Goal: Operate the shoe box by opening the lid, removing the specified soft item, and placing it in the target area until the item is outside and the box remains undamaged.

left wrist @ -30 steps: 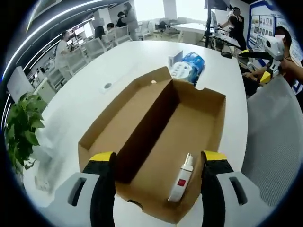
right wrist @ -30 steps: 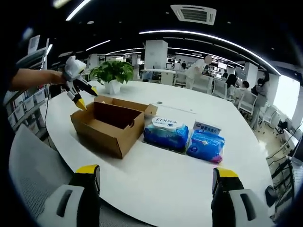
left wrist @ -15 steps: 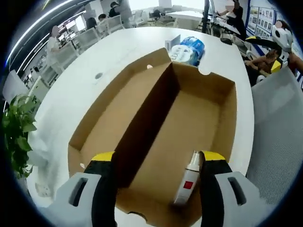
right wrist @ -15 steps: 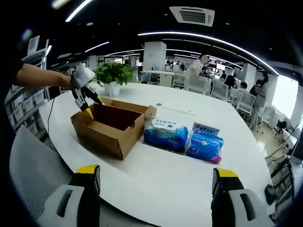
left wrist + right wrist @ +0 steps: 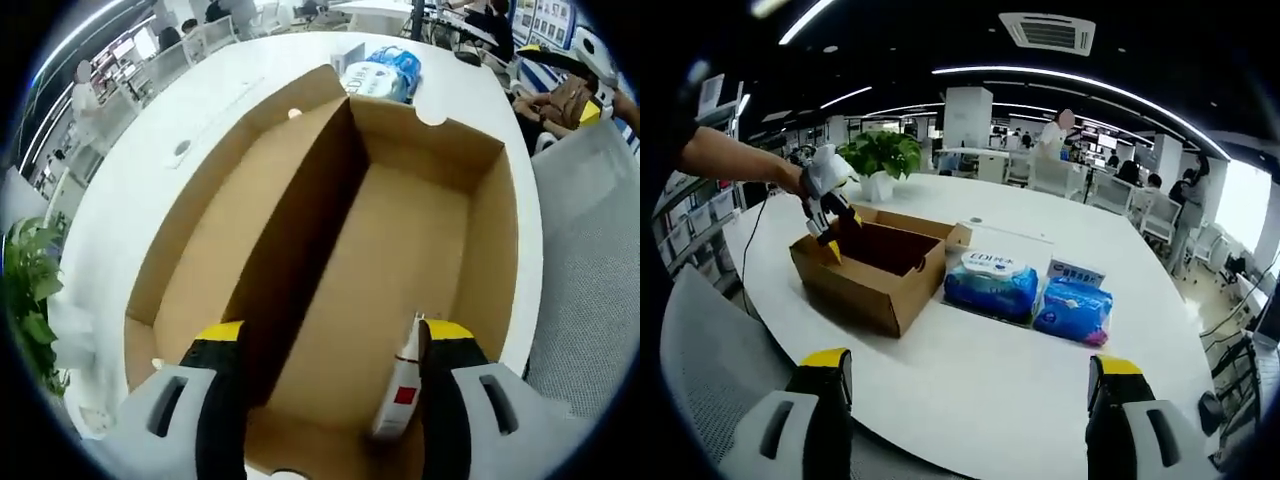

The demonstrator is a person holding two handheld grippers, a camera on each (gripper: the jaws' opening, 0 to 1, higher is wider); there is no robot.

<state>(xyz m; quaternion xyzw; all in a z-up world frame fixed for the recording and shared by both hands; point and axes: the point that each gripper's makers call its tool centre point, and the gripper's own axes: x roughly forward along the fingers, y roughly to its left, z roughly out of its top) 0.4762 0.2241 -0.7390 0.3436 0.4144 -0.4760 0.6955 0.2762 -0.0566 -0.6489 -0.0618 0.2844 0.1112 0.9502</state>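
Left gripper view: the left gripper point(image 5: 332, 345) hangs over the open shoe box point(image 5: 480, 250), jaws spread wide and holding nothing. A white spray bottle point(image 5: 398, 385) with a red label lies on the box floor, just beside the right jaw. Beyond the box, wipe packs point(image 5: 380, 75) lie on the white table point(image 5: 130, 200). Right gripper view: the right gripper point(image 5: 965, 375) hovers over the table with jaws wide apart and empty, well apart from the box, beside which sit the two wipe packs and, behind it, a potted plant point(image 5: 878, 155).
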